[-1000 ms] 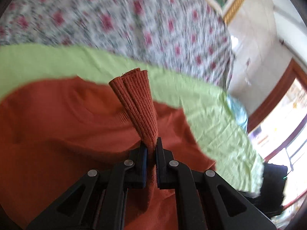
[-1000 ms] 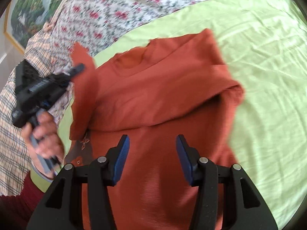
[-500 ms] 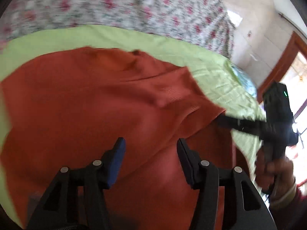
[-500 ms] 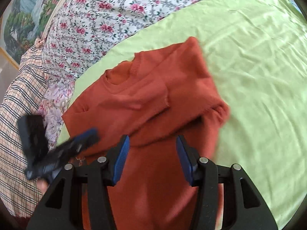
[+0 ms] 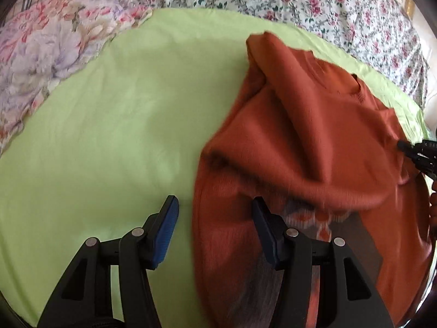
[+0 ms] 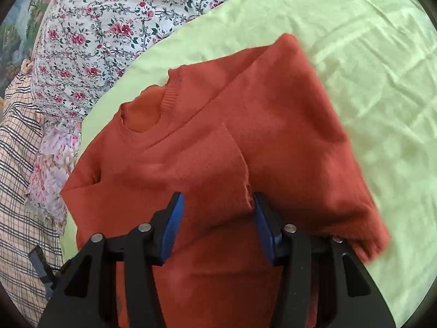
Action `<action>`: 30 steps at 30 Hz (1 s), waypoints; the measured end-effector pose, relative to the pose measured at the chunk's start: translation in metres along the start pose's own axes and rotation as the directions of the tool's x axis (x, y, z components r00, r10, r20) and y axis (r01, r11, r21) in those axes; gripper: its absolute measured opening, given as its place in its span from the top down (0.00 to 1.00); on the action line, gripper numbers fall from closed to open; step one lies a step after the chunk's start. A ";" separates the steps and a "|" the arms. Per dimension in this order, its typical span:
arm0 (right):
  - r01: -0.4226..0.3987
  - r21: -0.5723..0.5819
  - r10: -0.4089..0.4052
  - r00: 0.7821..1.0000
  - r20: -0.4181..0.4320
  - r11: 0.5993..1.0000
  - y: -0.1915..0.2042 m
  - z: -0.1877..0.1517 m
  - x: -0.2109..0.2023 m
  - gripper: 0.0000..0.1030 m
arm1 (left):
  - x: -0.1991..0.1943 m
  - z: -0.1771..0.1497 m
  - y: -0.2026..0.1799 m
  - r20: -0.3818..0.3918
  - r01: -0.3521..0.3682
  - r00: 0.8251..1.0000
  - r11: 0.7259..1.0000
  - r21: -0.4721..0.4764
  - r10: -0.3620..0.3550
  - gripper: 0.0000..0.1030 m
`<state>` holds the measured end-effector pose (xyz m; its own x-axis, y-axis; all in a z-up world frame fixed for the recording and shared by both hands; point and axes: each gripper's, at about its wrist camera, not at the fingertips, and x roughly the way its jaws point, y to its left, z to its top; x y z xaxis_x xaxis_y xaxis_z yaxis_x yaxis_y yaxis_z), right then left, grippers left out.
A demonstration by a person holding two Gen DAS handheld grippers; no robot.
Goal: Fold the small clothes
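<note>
While both tools, left tool [image 5: 215, 227] and right tool [image 6: 217, 224], stay spread wide, the orange sweater [image 6: 245, 142] lies on the green sheet [image 5: 109, 125].

One rust-orange sweater [image 6: 245, 142] lies ahead of the right gripper [image 6: 217, 227], on one lime-green sheet [image 6: 368, 54]. Beyond it is one rose-print bedspread [image 6: 109, 27], and to the gripper's left are one pastel floral cloth [image 6: 52, 164] and one plaid cloth [image 6: 19, 191]. Two grippers show; the other is the left gripper [image 5: 215, 232].
</note>
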<state>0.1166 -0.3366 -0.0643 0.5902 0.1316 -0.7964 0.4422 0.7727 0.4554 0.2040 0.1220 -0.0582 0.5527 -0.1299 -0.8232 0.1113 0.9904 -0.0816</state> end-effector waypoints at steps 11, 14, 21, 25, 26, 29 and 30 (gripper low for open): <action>-0.004 -0.027 0.009 0.983 0.186 1.000 -0.002 -0.003 -0.078 0.93 | 0.009 0.015 0.006 0.032 -0.122 0.991 0.983 -0.137 0.128 0.73; 0.064 0.001 -0.064 0.998 0.025 0.998 -0.024 -0.015 -0.051 0.90 | 0.007 0.012 0.005 0.045 -0.133 0.989 0.982 -0.137 0.140 0.73; 0.130 -0.168 -0.108 0.985 0.136 0.977 0.033 -0.026 -0.088 0.53 | 0.007 0.006 0.010 0.086 -0.079 0.992 0.980 -0.181 0.096 0.70; -0.045 -0.396 0.066 0.997 0.040 0.917 0.114 -0.012 -0.061 0.26 | 0.004 0.002 0.015 0.114 -0.049 0.991 0.976 -0.211 0.074 0.70; -0.119 -0.447 0.121 0.992 -0.024 0.887 0.140 -0.004 -0.042 0.26 | 0.005 0.002 0.017 0.117 -0.039 0.991 0.975 -0.217 0.065 0.70; -0.312 -0.486 0.241 0.949 -0.205 0.816 0.194 0.017 0.013 0.26 | 0.005 0.000 0.022 0.123 -0.004 0.992 0.972 -0.235 0.034 0.70; -0.351 -0.475 0.245 0.931 -0.272 0.806 0.209 0.025 0.037 0.25 | 0.005 0.000 0.024 0.126 0.006 0.992 0.971 -0.240 0.025 0.70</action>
<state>0.2480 -0.1856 0.0115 0.4737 0.4808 -0.7378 -0.1719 0.8722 0.4580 0.2092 0.1449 -0.0646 0.6546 -0.1098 -0.7479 -0.0867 0.9720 -0.2186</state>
